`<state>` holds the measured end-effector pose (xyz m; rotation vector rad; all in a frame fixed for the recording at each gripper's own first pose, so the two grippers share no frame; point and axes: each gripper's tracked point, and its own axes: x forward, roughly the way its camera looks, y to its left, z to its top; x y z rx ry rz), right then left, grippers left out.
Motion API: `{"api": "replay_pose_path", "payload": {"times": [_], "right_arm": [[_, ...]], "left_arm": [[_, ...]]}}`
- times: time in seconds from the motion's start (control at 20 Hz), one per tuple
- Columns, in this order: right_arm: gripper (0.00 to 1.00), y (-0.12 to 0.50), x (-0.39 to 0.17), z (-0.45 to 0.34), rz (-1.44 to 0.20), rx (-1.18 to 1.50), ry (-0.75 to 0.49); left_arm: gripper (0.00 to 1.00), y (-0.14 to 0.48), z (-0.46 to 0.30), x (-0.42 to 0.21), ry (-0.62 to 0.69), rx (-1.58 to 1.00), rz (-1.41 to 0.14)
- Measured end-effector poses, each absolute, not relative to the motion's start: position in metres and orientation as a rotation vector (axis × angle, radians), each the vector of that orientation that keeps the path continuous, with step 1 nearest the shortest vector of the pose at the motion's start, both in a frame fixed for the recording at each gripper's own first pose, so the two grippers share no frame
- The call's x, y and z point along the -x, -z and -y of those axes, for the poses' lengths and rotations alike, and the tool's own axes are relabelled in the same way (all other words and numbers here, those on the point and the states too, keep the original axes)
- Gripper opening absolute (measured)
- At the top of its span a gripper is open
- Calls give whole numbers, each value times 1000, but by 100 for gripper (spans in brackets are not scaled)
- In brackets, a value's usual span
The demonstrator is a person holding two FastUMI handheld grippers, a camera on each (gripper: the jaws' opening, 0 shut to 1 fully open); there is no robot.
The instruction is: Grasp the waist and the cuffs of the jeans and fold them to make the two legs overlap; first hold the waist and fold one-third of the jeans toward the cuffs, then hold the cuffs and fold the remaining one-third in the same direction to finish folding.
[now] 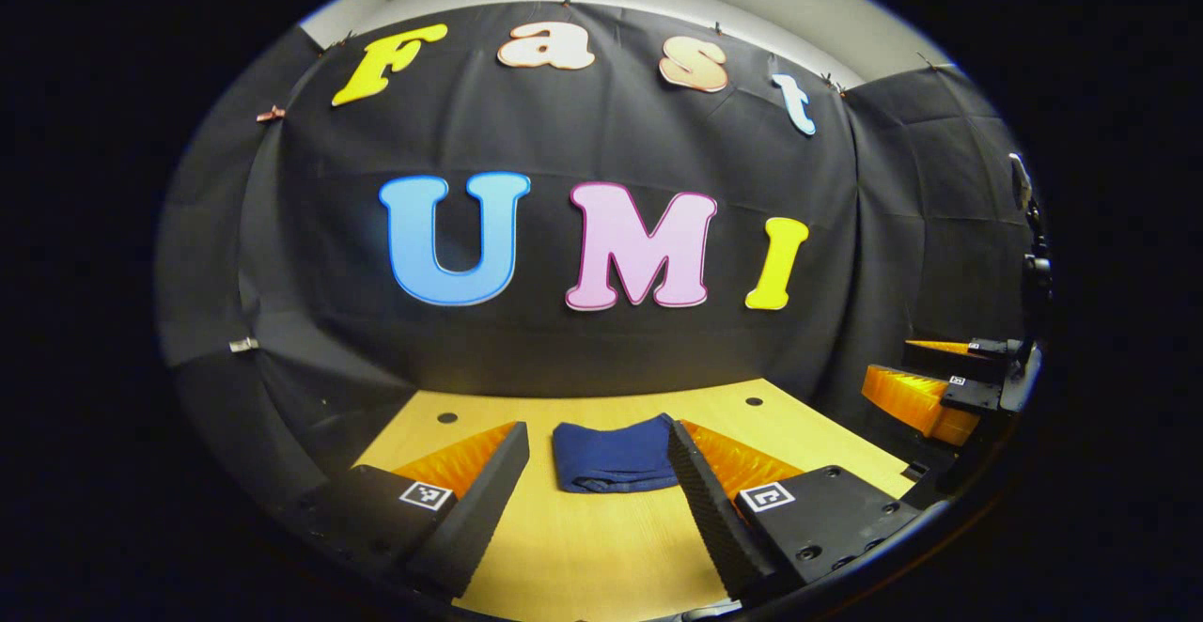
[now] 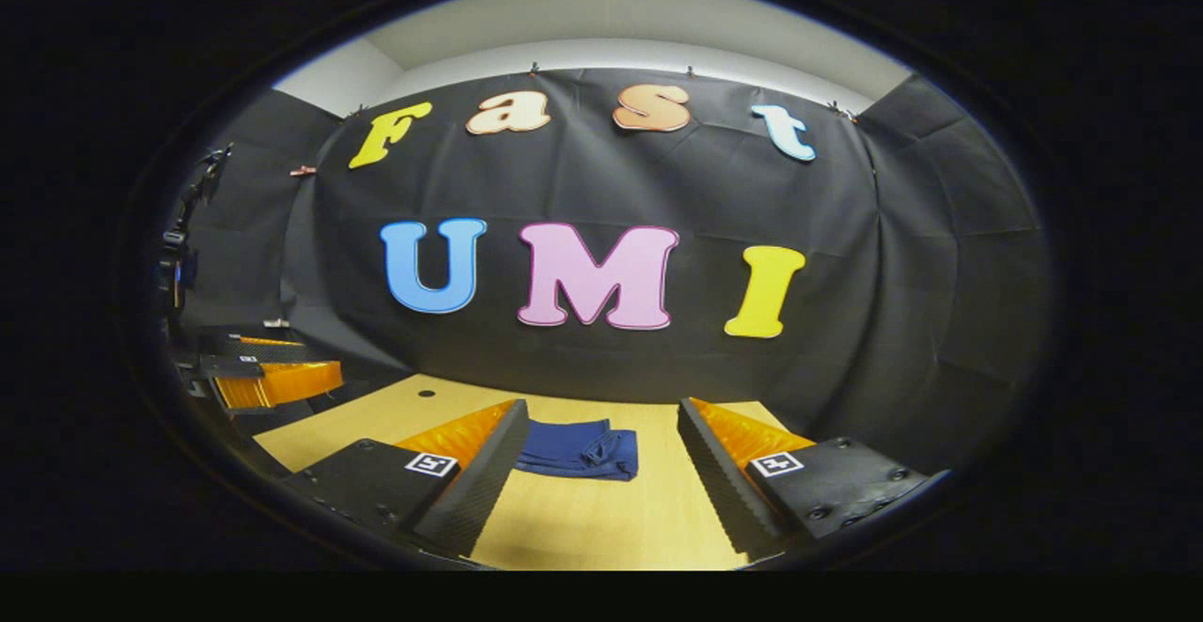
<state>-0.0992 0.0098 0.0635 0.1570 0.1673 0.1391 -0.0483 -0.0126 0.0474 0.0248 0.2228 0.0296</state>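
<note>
The dark blue jeans (image 1: 613, 455) lie folded into a small flat bundle on the light wooden table (image 1: 601, 547). In the left gripper view they sit ahead of my left gripper (image 1: 598, 442), between its spread fingers and apart from both. In the right gripper view the folded jeans (image 2: 578, 449) lie ahead of my right gripper (image 2: 601, 420), nearer its left finger, with a bunched edge on their right side. Both grippers are open and hold nothing. The right gripper (image 1: 949, 387) also shows at the far right of the left gripper view, raised off the table's right side. The left gripper (image 2: 258, 373) shows at the far left of the right gripper view.
The black cloth wall stands close behind the table's far edge. Two small dark holes (image 1: 447, 417) (image 1: 754, 401) mark the tabletop near the back. Bare wood stretches between the jeans and the near edge.
</note>
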Motion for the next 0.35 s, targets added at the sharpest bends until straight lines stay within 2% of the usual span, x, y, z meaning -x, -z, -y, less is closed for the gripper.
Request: {"api": "replay_pose_path", "payload": {"times": [0.3, 0.35], "right_arm": [[95, -92, 79, -13, -118, -188, -169], [97, -91, 77, -13, -123, -192, -162]], "left_arm": [[95, -78, 13, 44, -31, -8, -174], [95, -75, 12, 39, -34, -25, -183]]}}
